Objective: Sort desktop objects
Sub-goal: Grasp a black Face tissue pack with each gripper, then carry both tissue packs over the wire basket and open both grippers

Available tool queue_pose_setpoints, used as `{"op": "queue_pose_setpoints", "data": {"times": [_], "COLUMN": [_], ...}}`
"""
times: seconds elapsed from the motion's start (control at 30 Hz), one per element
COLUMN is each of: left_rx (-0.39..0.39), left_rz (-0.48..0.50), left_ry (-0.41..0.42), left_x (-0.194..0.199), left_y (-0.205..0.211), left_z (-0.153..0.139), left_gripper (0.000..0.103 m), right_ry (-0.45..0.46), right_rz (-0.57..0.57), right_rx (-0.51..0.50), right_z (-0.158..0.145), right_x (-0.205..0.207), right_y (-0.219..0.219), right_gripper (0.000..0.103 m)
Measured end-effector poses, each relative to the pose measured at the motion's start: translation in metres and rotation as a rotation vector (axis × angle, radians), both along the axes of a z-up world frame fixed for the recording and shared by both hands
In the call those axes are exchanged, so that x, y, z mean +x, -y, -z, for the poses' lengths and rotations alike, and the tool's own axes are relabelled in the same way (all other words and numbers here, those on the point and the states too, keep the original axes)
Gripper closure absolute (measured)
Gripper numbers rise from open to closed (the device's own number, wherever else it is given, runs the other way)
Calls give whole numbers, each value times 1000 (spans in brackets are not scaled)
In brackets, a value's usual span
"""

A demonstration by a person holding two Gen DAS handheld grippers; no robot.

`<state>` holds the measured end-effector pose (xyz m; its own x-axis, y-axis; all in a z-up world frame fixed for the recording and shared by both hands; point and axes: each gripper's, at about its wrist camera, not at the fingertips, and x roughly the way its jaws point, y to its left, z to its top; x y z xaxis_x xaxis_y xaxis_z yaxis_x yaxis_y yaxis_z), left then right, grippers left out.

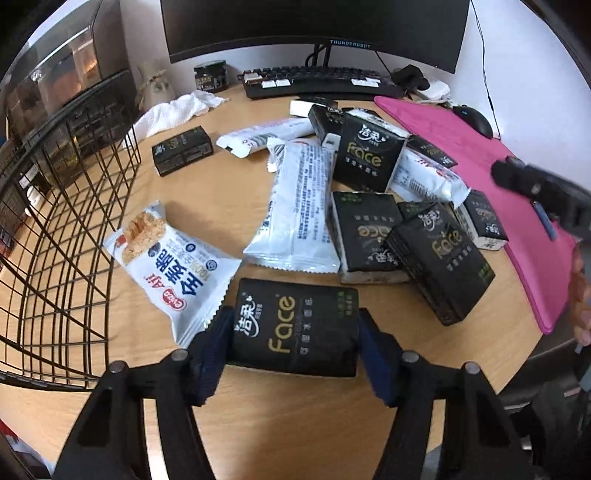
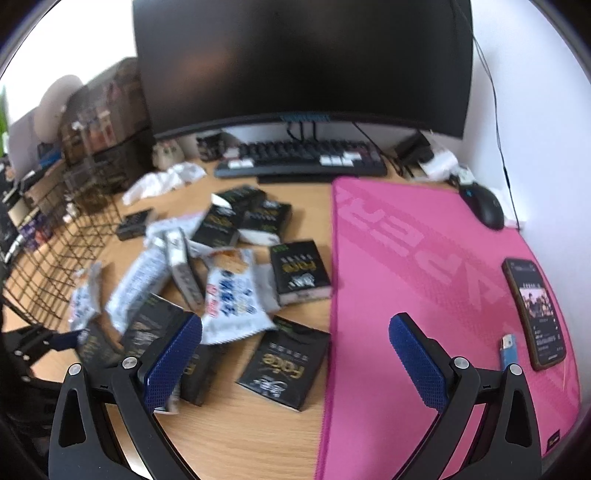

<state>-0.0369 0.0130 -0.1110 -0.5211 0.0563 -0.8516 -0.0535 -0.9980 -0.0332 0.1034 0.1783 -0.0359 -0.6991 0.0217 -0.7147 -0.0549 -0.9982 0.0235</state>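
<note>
My left gripper (image 1: 293, 316) is shut on a black "Face" tissue pack (image 1: 295, 332), one blue pad pressed against each short end, low over the wooden desk. A white snack bag with blue print (image 1: 173, 273) lies just to its left. Beyond it sits a pile of more black tissue packs (image 1: 439, 258) and white snack wrappers (image 1: 299, 210). My right gripper (image 2: 295, 325) is open wide with nothing between its fingers. It hovers over the left edge of the pink mat (image 2: 424, 277), above a black tissue pack (image 2: 286, 365). In the left wrist view it shows at the right (image 1: 535, 188).
A black wire basket (image 1: 55, 221) stands at the left of the desk. Keyboard (image 1: 321, 81) and monitor (image 1: 314, 22) are at the back, with a jar (image 1: 210, 75) and a white cloth (image 1: 173, 110). A phone (image 2: 535, 314), a blue lighter (image 2: 508, 350) and a mouse (image 2: 485, 206) lie on the mat.
</note>
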Motion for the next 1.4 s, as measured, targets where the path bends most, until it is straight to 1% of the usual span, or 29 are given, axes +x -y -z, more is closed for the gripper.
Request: {"op": "queue_pose_setpoints", "data": {"times": [0.07,0.17,0.27,0.3,0.33,0.37,0.4,0.43,0.47,0.53,0.6,0.73,0.87,1.0,1.1,1.23,1.33,1.4], "left_rx": [14,7,17,19,22,22,20,17,14,16,17,14,18,21,27,50,48,45], "left_rz": [-3,-4,-4,-6,-7,-8,-9,-9,-9,-9,-9,-13,-3,11,25,16,-24,-81], "left_ry": [-3,-27,-42,-44,-46,-48,-49,-50,-51,-53,-59,-78,-103,-130,-173,-251,-309,-339], "left_x": [1,3,6,6,6,6,6,7,7,7,8,10,15,19,24,32,40,46], "left_y": [3,4,7,8,9,9,9,8,8,8,8,8,6,2,0,12,31,56], "left_z": [-3,-11,-18,-19,-20,-21,-22,-22,-23,-24,-26,-33,-43,-57,-77,-114,-139,-155], "left_gripper": [34,34,34,34,34,34,34,34,34,34,34,34,34,34,34,34,34,34], "right_ry": [17,41,68,74,82,94,106,114,120,130,123,130,90,51,12,-60,-96,-94], "right_rz": [3,1,0,-2,-5,-8,-15,-26,-38,-54,-58,-69,-50,-45,-62,-112,-188,-246], "right_rx": [-9,19,35,42,56,71,84,92,93,99,132,111,160,152,140,94,37,-10], "right_z": [6,16,24,26,28,31,34,37,40,45,45,40,25,7,-9,-38,-62,-78], "right_x": [-3,-8,-12,-12,-13,-15,-16,-17,-17,-18,-16,-14,-8,-2,4,14,12,4], "right_y": [-2,-1,-1,0,1,3,5,7,10,15,18,15,16,13,18,33,60,86], "right_gripper": [1,1,1,5,11,14,24,29,31,43,56,57,57,57,57,57,57,57]}}
